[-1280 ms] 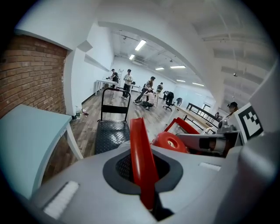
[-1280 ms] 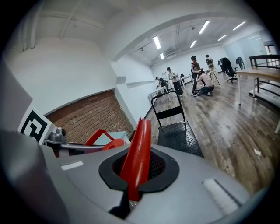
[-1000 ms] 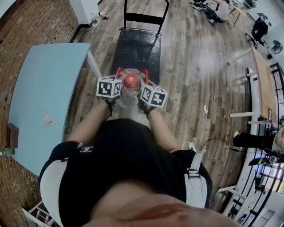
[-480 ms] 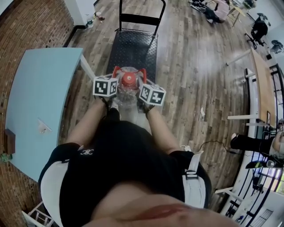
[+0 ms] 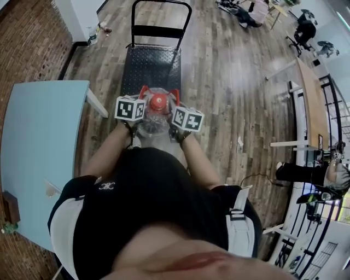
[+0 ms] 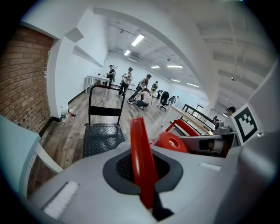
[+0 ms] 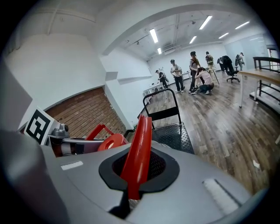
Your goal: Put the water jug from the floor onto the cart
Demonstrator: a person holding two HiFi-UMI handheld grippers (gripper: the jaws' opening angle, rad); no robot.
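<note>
The person stands just off the right edge of the pale blue tabletop (image 5: 38, 142), past its far right corner, with the water jug (image 5: 154, 121) squeezed between the two tools over the wooden floor (image 5: 229, 93). The left hand-held gripper (image 5: 144, 91) has its red jaws pressed together with nothing between them, and they lie against the jug's left shoulder beside the red cap (image 5: 159, 100). The right hand-held gripper (image 5: 175, 94) is closed the same way and bears on the opposite side of the cap. The jug hangs in front of the near end of the black cart (image 5: 152, 65), whose handle (image 5: 161, 4) stands at the far end.
</note>
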